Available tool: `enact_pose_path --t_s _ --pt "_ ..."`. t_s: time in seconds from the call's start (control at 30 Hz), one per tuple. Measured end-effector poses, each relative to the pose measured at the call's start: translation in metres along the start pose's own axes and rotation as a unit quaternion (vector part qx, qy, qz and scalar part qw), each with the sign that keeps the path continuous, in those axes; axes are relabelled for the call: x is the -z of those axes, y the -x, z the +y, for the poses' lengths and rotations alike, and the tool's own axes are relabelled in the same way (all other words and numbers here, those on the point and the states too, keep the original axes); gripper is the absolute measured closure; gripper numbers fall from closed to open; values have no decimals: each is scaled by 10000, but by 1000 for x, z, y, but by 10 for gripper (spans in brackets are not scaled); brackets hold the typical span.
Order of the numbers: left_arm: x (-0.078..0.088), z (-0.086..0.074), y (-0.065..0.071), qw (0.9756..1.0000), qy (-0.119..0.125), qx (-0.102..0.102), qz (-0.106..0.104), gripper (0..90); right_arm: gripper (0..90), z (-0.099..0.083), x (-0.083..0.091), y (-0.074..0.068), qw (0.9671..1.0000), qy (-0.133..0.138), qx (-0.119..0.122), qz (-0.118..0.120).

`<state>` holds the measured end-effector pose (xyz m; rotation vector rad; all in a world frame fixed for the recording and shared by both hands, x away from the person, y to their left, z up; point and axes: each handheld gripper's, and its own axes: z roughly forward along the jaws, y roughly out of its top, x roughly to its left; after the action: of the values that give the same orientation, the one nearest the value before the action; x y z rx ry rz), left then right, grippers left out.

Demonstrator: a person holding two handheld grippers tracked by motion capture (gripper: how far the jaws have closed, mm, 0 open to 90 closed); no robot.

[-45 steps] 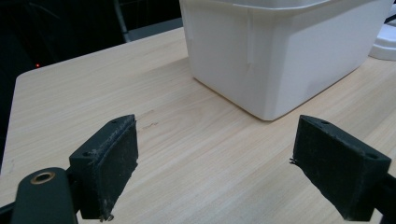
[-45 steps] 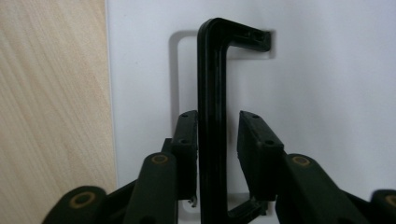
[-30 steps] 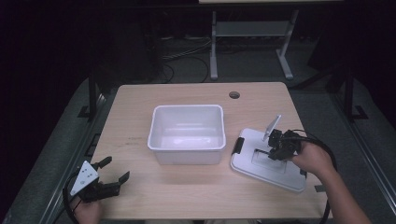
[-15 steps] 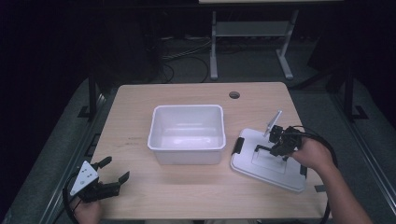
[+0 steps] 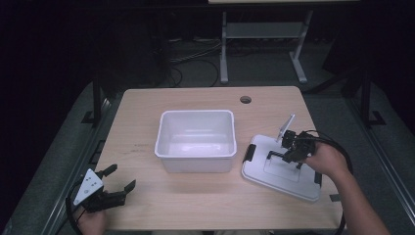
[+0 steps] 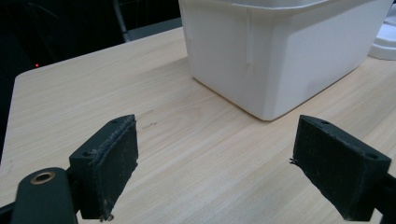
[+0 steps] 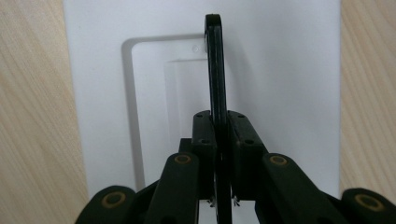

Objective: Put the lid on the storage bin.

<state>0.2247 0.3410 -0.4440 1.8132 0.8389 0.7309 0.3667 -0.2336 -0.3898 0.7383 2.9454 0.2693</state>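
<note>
The right gripper [image 7: 219, 140] is clamped on the raised black handle [image 7: 215, 70] of the white lid [image 5: 279, 169], its jaws having just closed on it. The lid lies flat beneath it, the white bin [image 5: 195, 139] beside. A lift onto the bin seems called for next. The pinch is resolved in the right gripper view; the left gripper [image 5: 117, 188], wide open and empty, is seen from above.
</note>
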Motion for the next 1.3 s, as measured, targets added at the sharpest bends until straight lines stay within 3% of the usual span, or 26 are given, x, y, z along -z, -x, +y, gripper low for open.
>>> enact_pose_path --t_s 0.6,0.8,1.3 --pt "0 0 0 10000 0 -3 7 136 844 -1 3 1 9998 68 130 129" --pt "0 0 0 10000 -2 -9 10 135 845 -4 12 0 9996 213 149 92" --pt "1 0 0 10000 -6 -5 15 135 845 -3 40 -3 9993 259 277 -16"
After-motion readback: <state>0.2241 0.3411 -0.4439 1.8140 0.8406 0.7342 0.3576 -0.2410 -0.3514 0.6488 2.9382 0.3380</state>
